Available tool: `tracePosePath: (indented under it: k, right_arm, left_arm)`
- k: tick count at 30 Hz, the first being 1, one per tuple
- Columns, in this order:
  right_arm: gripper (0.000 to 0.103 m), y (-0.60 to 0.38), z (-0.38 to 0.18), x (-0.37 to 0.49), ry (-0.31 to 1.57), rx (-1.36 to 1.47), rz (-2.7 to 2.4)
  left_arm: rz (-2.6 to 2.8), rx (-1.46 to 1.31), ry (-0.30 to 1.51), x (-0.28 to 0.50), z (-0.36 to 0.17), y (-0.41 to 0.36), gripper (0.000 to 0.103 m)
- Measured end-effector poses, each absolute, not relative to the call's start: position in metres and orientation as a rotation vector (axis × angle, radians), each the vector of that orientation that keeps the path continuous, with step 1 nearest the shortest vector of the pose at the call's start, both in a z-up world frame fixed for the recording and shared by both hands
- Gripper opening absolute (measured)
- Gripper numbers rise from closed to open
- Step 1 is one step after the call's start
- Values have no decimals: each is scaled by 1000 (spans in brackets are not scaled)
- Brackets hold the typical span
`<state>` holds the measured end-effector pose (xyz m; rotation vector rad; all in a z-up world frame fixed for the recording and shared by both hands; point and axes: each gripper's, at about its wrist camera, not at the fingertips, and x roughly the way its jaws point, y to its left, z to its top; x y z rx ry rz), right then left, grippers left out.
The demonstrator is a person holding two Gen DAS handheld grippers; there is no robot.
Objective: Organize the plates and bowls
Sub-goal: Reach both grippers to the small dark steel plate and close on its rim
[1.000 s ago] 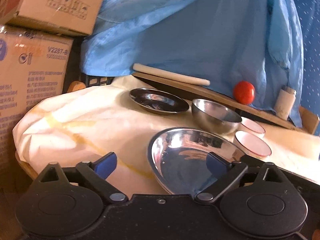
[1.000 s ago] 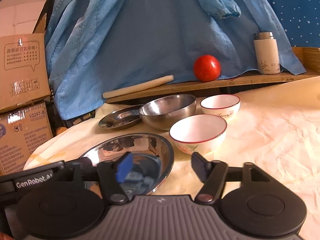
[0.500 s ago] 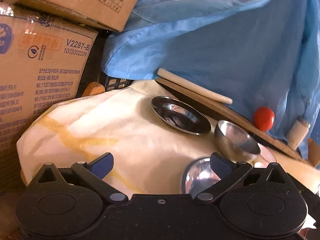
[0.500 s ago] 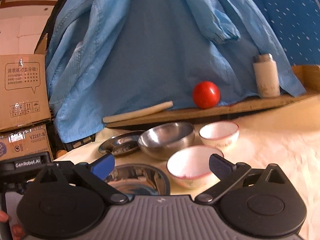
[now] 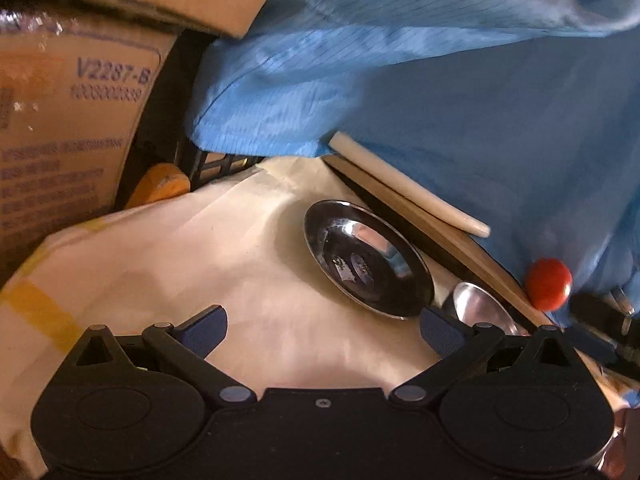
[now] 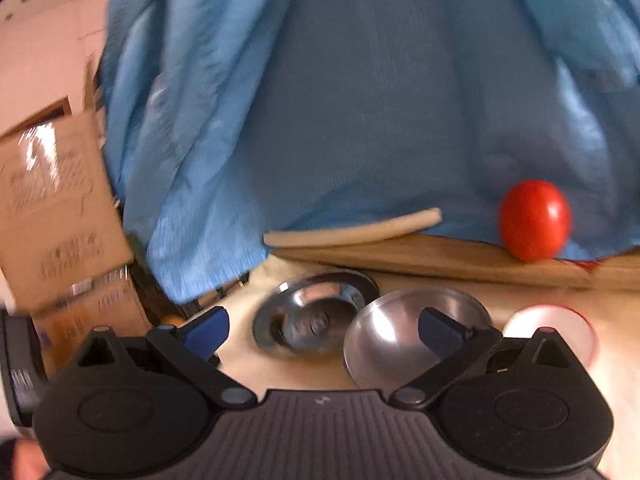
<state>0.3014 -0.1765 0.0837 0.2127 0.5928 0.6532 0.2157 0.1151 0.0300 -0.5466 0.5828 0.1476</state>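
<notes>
- Both the left gripper and the right gripper have fingers wide open, holding nothing.
- Approach the steel plate by its near rim, away from the steel bowl on its right.

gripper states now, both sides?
left gripper: open, holding nothing.
right gripper: open, holding nothing.

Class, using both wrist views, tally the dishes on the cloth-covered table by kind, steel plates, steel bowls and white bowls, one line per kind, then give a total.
Steel plates: 1, the shallow steel plate
Steel bowls: 1, the steel bowl
White bowls: 1, the red-rimmed white bowl, partly hidden by the right claw
Total: 3
</notes>
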Motion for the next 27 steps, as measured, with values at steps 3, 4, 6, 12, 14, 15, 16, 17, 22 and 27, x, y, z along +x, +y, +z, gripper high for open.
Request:
tracePosePath:
  k: [3, 4, 6, 12, 14, 15, 16, 17, 22, 27]
  right_arm:
    - [103, -167, 86, 339, 666, 272, 695]
    - [103, -163, 85, 349, 686, 280, 701]
    - [103, -154, 83, 370, 728, 286, 715]
    - [103, -130, 67, 409, 842, 307, 737]
    - [103, -124, 62, 415, 862, 294, 738]
    - [103, -121, 60, 419, 875, 295, 734]
    - [103, -120, 58, 422, 886, 296, 732]
    - [103, -118, 57, 425, 897, 295, 734]
    - [103, -109, 48, 440, 932, 296, 733]
    - [103, -101, 39, 448, 976, 279, 731]
  left_arm:
    - [155, -595, 613, 231, 26, 120, 102]
    - [156, -608, 623, 236, 24, 121, 102]
    - [164, -626, 636, 244, 22, 122, 102]
    - [248, -644, 589, 261, 23, 126, 102]
    - [264, -643, 580, 267, 21, 127, 102]
    - [268, -644, 581, 270, 21, 128, 102]
    - [272, -644, 579, 273, 20, 128, 102]
    - [276, -640, 575, 275, 20, 127, 102]
    - [279, -585, 569, 282, 16, 122, 102]
    - [249, -550, 568, 288, 11, 118, 102]
